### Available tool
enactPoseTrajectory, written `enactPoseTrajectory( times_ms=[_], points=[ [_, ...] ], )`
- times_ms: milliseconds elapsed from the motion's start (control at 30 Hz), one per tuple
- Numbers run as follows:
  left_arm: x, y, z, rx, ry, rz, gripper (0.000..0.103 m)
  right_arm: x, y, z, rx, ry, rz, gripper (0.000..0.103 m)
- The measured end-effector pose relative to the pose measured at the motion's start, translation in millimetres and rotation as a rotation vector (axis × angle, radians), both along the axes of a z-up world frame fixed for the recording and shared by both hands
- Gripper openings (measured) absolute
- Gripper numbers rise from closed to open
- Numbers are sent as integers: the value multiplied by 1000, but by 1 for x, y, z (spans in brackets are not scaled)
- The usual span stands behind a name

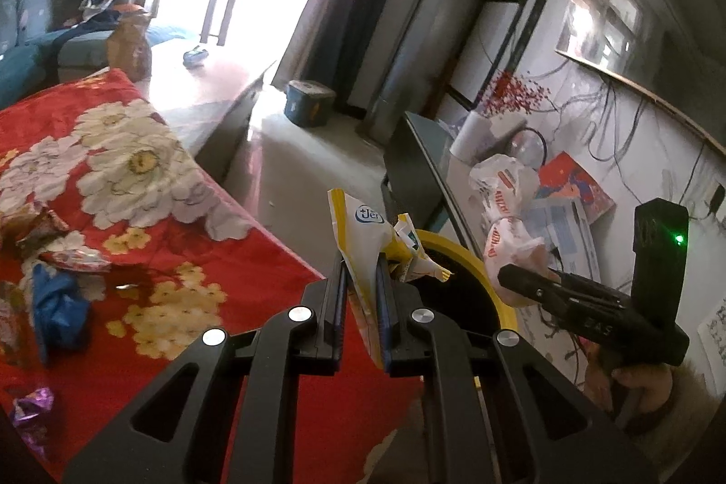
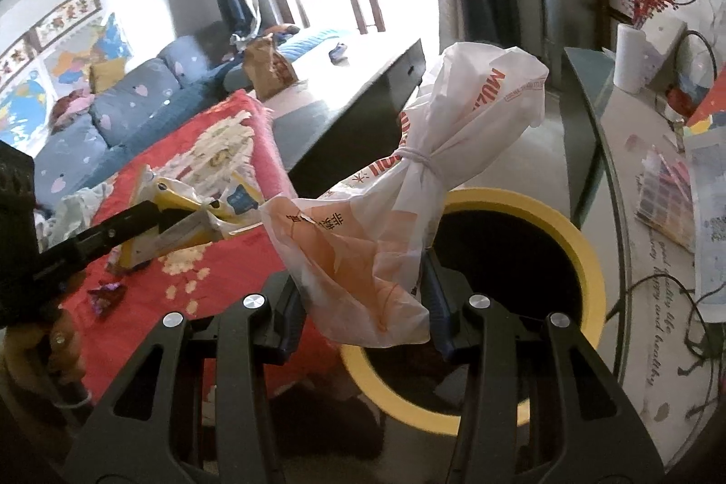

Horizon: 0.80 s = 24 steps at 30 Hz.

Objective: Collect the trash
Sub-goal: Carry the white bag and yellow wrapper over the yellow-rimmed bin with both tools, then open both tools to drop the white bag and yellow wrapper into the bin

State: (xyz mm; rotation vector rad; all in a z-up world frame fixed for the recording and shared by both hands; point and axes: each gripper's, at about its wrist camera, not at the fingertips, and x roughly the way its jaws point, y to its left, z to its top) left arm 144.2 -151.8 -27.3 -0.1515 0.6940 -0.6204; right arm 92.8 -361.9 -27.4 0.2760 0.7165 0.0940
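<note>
My left gripper (image 1: 363, 271) is shut on a yellow and white wrapper (image 1: 363, 239), held at the table's edge beside the yellow-rimmed black bin (image 1: 458, 252). My right gripper (image 2: 363, 280) is shut on a tied white plastic bag with orange print (image 2: 408, 175), held above the bin (image 2: 585, 252). The right gripper with its bag also shows in the left wrist view (image 1: 508, 239). The left gripper with its wrapper shows in the right wrist view (image 2: 181, 225). Loose trash lies on the red floral cloth (image 1: 281, 257): a blue crumple (image 1: 59, 307), a purple wrapper (image 1: 31, 407), foil wrappers (image 1: 68, 257).
A dark coffee table (image 2: 363, 94) stands beyond the red cloth, with a brown paper bag (image 2: 267, 66) on it. A glass side table (image 2: 653, 212) with papers and a white vase (image 2: 630, 57) stands right of the bin. A blue sofa (image 2: 118, 112) is at the left.
</note>
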Motion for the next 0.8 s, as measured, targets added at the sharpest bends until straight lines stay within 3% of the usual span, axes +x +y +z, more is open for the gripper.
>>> enactPoseTrajectory(
  times_ms=[267, 600, 700, 733, 800],
  points=[
    [8, -45, -6, 49, 1, -79, 11, -6, -25, -9, -11, 29, -57, 37],
    [26, -90, -27, 95, 25, -111, 12, -14, -47, -32, 19, 80, -97, 37],
    [32, -101, -35, 96, 28, -122, 14, -15, -50, -39, 31, 96, -105, 45],
    [35, -103, -37, 79, 29, -130, 20, -15, -51, -42, 28, 104, -113, 52],
    [39, -105, -40, 47, 40, -152, 76, -14, -53, -45, 20, 113, -136, 64]
  ],
)
